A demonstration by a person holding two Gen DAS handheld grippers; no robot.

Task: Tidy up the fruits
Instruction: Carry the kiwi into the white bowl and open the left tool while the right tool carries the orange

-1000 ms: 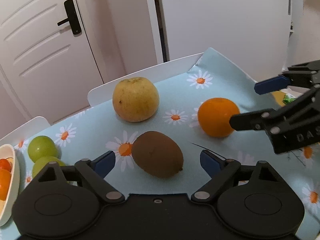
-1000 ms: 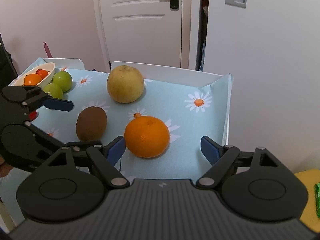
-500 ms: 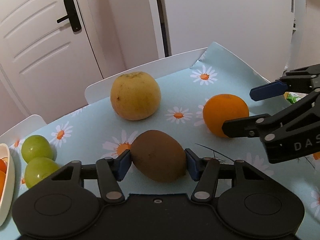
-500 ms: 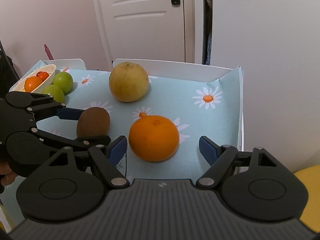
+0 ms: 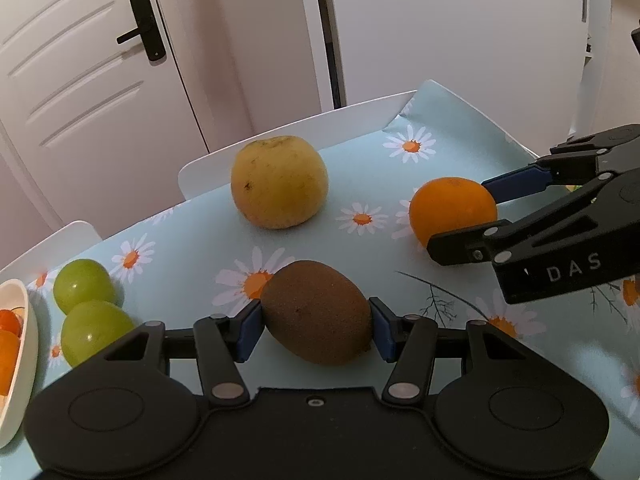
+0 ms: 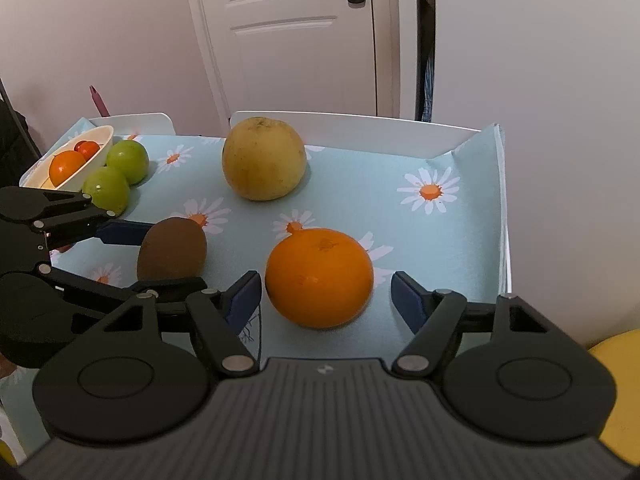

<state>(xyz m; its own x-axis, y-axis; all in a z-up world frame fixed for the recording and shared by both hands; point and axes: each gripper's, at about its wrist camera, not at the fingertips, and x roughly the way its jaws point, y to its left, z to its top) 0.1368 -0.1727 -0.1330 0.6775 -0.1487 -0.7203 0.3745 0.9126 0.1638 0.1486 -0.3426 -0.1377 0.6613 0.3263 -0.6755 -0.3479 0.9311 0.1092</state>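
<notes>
Left gripper (image 5: 316, 322) has clamped the kiwi (image 5: 316, 312); right gripper (image 6: 326, 294), beside it, closing around orange (image 6: 319, 276), pads not touching. Lifts next.

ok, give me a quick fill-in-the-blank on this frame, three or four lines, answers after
1. The left gripper is shut on the ____.
2. The right gripper has its closing jaws either side of the ____, pads not yet pressing.
3. The two green fruits sit beside the white ____.
4. The tablecloth is printed with ____.

Answers: kiwi; orange; bowl; daisies

Both wrist views look down closely, sharing the table (image 5: 452, 128).
</notes>
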